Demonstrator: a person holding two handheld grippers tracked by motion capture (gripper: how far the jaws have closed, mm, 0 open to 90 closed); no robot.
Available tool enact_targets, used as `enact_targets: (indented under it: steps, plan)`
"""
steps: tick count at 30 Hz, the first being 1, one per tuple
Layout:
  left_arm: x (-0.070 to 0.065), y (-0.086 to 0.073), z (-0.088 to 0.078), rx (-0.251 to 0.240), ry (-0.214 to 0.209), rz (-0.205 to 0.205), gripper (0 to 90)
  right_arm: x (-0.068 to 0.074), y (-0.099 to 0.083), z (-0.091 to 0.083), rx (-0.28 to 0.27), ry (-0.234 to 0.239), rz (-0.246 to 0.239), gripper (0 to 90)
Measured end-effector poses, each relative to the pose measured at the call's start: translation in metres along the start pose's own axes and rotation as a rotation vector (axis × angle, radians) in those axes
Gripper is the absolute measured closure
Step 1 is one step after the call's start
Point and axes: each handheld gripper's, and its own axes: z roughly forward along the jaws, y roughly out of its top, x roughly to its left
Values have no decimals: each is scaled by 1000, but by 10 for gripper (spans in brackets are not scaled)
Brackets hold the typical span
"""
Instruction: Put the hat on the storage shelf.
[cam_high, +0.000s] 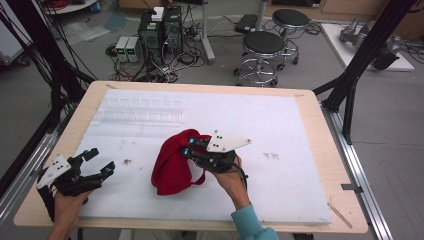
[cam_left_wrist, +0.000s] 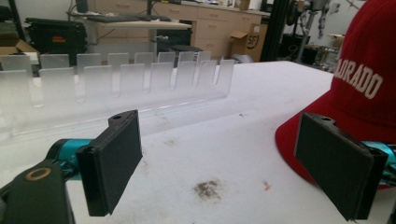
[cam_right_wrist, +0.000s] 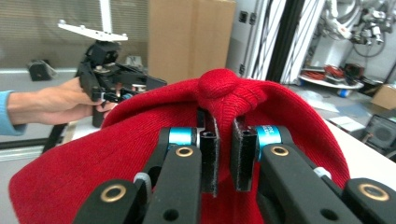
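Red cap (cam_high: 172, 165) is pinched at its crown by the right gripper (cam_high: 189, 148); the left gripper (cam_high: 97, 162), jaws spread, is held apart on its far side.

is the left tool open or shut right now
Open. In the left gripper view the left tool has its two black pads set wide apart with bare table between them, nothing gripped.

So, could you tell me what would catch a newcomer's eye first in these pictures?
The red cap stands out at the middle of the white table, with white lettering on its side. The right gripper is shut on a fold of its fabric near the top button. The left gripper waits open near the table's left edge, with a clear plastic rack beyond it.
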Motion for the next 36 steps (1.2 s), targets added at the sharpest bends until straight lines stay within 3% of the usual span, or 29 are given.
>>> enact_targets:
  steps: [4,8,13,19,25,28,34,35,36]
  plan:
    - [-3,10,8,25,-49,32,153,-2,-1,-1,0,24,-3,843]
    - [-8,17,13,44,-72,54,152,-3,1,-2,7,41,-7,843]
    - [-24,39,23,51,-168,100,153,-3,6,-3,11,66,-19,843]
    - [-42,62,34,51,-240,141,152,-2,11,-5,8,101,-29,846]
    - [-60,83,44,70,-342,150,152,-2,17,-7,23,119,-44,846]
    - [-68,89,48,93,-370,160,155,-2,19,-8,18,126,-47,845]
    - [-84,98,61,129,-491,149,152,0,22,-8,25,146,-60,846]
    - [-89,99,65,140,-542,154,152,1,22,-7,28,149,-58,846]
    - [-90,100,66,142,-560,160,151,1,22,-7,31,160,-67,845]
